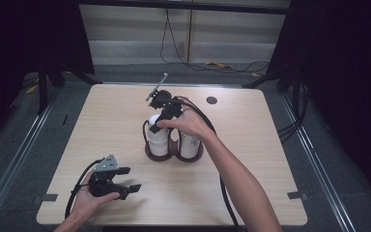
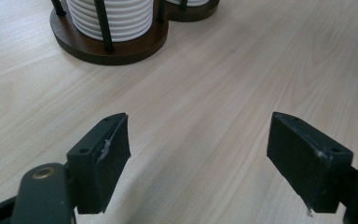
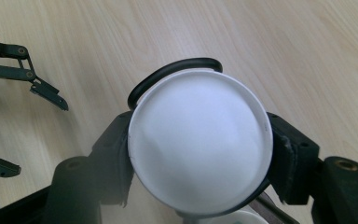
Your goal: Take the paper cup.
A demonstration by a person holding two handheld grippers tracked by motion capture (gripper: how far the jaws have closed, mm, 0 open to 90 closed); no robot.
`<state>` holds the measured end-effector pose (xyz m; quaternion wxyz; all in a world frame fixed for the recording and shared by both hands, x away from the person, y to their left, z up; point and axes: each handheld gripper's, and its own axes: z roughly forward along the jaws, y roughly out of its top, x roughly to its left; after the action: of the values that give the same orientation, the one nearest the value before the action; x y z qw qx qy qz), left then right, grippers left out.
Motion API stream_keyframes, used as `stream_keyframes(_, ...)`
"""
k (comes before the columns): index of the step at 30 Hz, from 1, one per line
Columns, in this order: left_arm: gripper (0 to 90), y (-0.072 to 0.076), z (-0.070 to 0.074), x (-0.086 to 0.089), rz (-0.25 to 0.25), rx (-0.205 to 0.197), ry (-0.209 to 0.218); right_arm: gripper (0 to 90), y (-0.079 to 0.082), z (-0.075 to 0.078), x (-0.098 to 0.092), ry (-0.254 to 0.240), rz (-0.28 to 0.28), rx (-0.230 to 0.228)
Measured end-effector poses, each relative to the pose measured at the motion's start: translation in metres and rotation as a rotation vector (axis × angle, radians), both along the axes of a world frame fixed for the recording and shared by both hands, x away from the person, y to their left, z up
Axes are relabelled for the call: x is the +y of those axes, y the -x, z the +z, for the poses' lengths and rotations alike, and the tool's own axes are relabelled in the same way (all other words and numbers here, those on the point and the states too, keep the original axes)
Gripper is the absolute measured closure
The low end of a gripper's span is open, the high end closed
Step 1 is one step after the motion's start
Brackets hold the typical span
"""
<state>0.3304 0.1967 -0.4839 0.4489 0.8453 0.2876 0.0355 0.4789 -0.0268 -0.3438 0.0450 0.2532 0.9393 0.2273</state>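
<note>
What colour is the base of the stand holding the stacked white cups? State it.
Dark brown wood; the stand's base shows best in the left gripper view.

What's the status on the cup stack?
Right tool clamped on top white cup of the left stack in the holder. Left tool open, empty, low over the table. Nothing in the way.

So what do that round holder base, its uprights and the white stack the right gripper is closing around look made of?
Holder base: looks like dark-stained wood with a satin sheen; grain is hard to confirm. Uprights: thin black rods, probably coated metal. White stack: smooth, matte white pieces with ribbed edges, ceramic or hard plastic; I can't tell which. The right gripper sits either side of the top white disc.
</note>
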Motion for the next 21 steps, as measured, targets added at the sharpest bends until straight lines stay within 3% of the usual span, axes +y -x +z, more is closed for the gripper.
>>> stream_keyframes(6,21.1,0.0,0.0,0.0,-0.001,-0.002,-0.005,35.6,0.002,0.003,-0.002,0.006,0.008,-0.014)
stream_keyframes(21,17.5,-0.002,-0.001,0.001,0.01,0.01,0.007,37.0,0.004,0.016,-0.011,-0.063,-0.006,-0.019)
